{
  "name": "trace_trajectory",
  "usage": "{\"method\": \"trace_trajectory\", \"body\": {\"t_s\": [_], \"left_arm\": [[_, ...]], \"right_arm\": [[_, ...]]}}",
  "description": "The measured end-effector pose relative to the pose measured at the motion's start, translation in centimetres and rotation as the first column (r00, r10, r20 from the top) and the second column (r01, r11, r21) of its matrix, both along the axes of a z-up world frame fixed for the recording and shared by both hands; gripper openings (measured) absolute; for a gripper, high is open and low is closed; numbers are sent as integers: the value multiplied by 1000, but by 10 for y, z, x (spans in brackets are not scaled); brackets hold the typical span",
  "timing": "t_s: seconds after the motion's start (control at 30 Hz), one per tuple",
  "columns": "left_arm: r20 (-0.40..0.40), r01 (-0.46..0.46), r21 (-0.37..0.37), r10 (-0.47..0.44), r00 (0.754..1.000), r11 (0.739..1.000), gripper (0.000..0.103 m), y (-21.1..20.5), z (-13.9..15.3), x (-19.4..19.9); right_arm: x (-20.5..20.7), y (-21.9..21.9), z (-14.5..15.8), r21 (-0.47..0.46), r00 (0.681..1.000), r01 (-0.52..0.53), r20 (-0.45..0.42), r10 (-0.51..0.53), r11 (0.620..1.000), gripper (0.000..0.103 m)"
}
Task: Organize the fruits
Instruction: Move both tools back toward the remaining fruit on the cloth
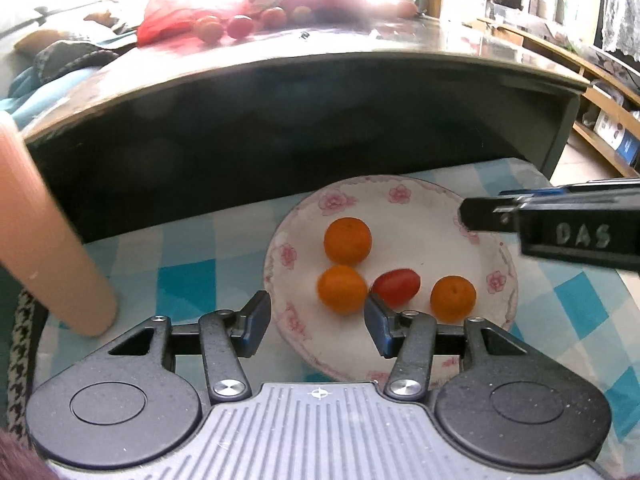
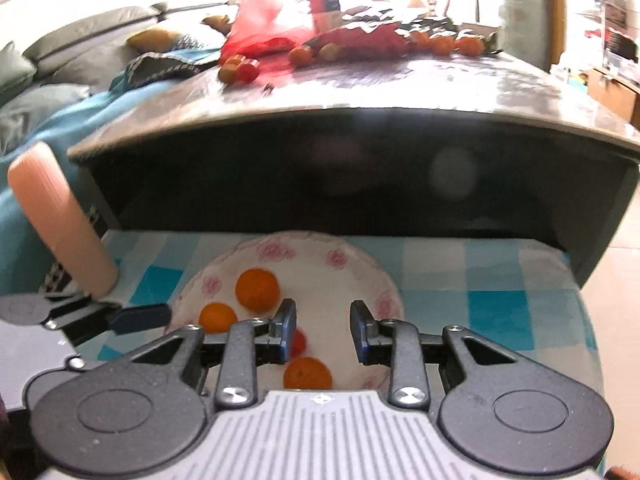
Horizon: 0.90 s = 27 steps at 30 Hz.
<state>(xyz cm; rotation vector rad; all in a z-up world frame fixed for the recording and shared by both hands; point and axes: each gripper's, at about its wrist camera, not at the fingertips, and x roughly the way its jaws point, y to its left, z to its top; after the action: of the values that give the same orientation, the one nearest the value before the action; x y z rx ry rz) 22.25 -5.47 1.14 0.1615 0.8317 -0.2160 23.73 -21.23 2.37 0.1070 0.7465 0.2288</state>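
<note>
**Both grippers empty above the flowered plate of fruit**

A white plate with pink flowers (image 1: 472, 208) lies on a blue and white checked cloth (image 1: 188, 276), in front of a dark tabletop (image 1: 280, 92) that stands higher behind it. On the plate there are three small oranges and one red tomato. In the left wrist view, one orange (image 1: 347, 241) is toward the back, a second orange (image 1: 342, 289) is in front of it and touches it or nearly so, and a third orange (image 1: 453, 298) lies to the right, apart from the others. The red tomato (image 1: 396, 288) lies between the second and the third orange, close to the second.

The left gripper (image 1: 318, 318) hangs over the near edge of the plate. Its fingers (image 1: 256, 320) are spread partly apart and they grasp nothing; the second orange shows in the gap beyond them, but the pads do not press on it. The right finger tip stands just in front of the tomato.

The right gripper (image 2: 323, 330) is also over the plate, a little to the right side. Its fingers (image 2: 362, 330) stand closer together, with only a narrow gap, and nothing is between them; only the bare white of the plate shows there. Its left finger covers part of the tomato in this view.

A pale pink cylinder (image 1: 48, 240) leans at the left of the cloth. On the far tabletop, more small red and orange fruits (image 1: 240, 26) lie near a red net bag (image 1: 168, 20).
</note>
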Motion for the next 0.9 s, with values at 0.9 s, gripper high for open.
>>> {"method": "trace_trajectory", "body": {"t_s": [0.9], "left_arm": [[-60, -86, -114, 79, 995, 990, 62, 75, 39, -97]], "right_arm": [[-120, 29, 24, 2, 995, -39, -90, 39, 999, 44]]}}
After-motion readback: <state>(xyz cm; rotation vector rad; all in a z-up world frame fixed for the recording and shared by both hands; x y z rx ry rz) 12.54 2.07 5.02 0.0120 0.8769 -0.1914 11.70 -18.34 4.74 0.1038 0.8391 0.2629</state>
